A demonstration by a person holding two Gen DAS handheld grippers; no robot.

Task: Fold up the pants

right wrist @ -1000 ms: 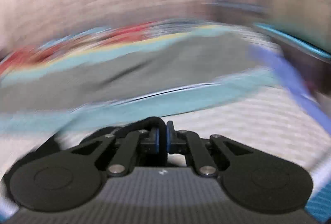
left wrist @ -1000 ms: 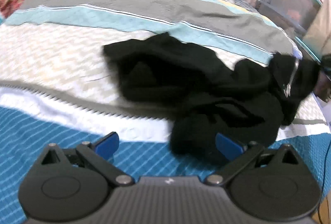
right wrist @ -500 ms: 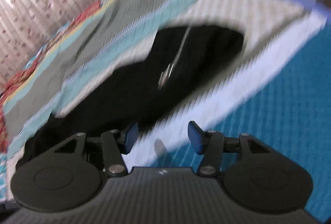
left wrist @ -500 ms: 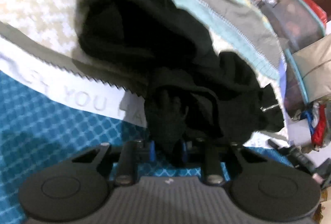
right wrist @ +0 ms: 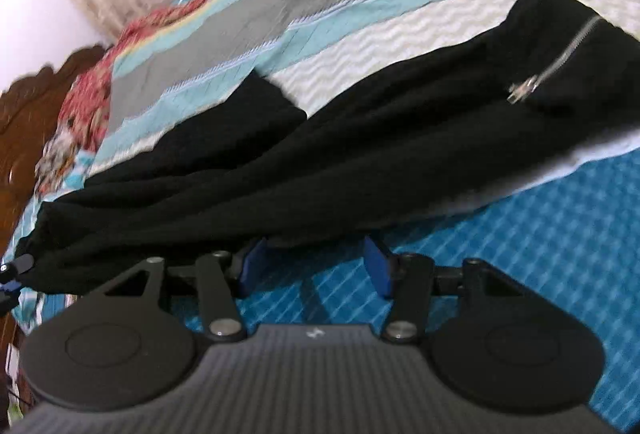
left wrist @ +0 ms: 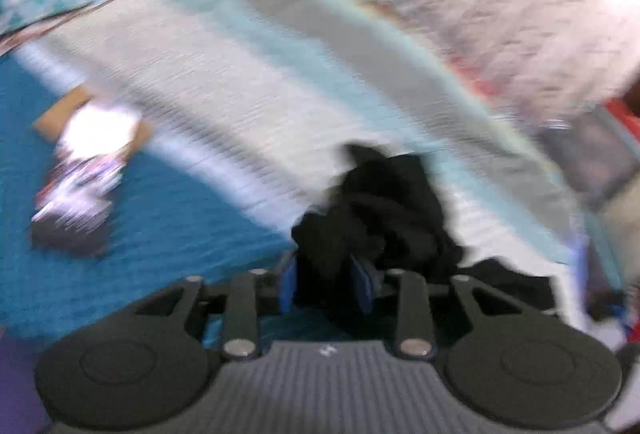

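The left gripper (left wrist: 326, 280) points downward, its jaws opening slightly with black pants (left wrist: 384, 218) bunched between the blue pads. The right gripper (right wrist: 314, 264) tilts downward too, jaws apart, nothing pinched between them.

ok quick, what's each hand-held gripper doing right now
Left hand-held gripper: pads on a bunch of the black pants, jaws easing open.
Right hand-held gripper: open, empty, at the pants' near edge.
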